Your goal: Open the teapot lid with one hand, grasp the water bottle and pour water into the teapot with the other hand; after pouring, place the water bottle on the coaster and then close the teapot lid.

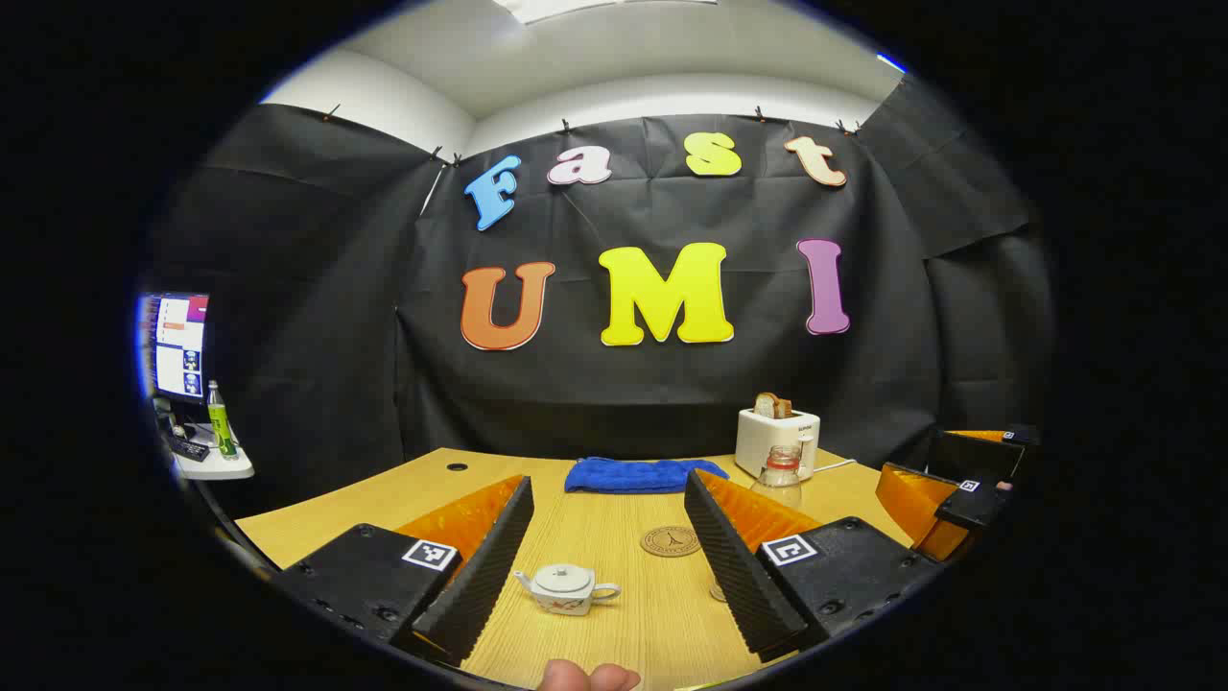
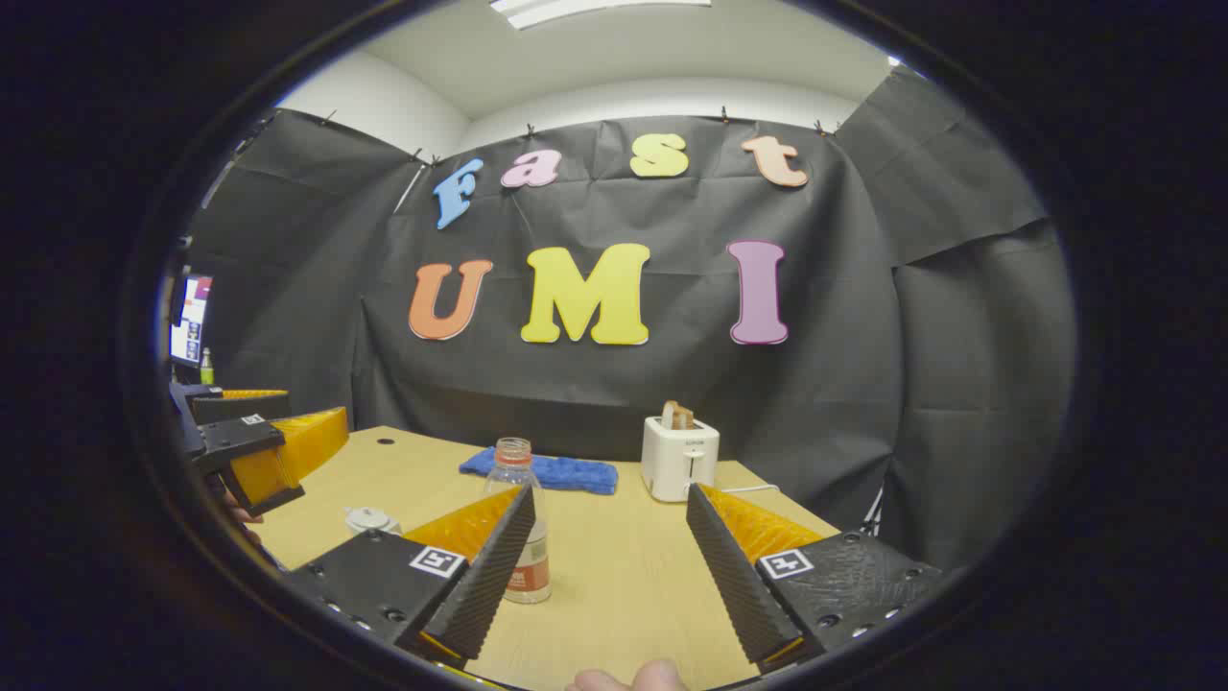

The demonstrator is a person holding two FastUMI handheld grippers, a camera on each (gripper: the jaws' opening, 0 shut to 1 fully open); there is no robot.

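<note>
In the left gripper view, the left gripper is held above the table with its fingers spread wide, and nothing is gripped between them. The teapot is seen on the table between the two fingers, near the front edge, with its lid seated on it. The coaster lies flat on the wood a little beyond the teapot and to its right, apart from it. The bottle stands upright farther back, partly hidden behind the right-hand finger, with the toaster just behind it, bread showing in its slot. A blue cloth lies crumpled at the far edge of the table. At the right edge of this view the right gripper is seen, away from the bottle. In the right gripper view, the right gripper's fingers are likewise spread wide and hold nothing; the bottle stands upright on the table beside the left-hand finger, which overlaps it, and whether it is touched cannot be told. The teapot is seen low at the left, beneath the left gripper, which is held above the table's left side
</note>
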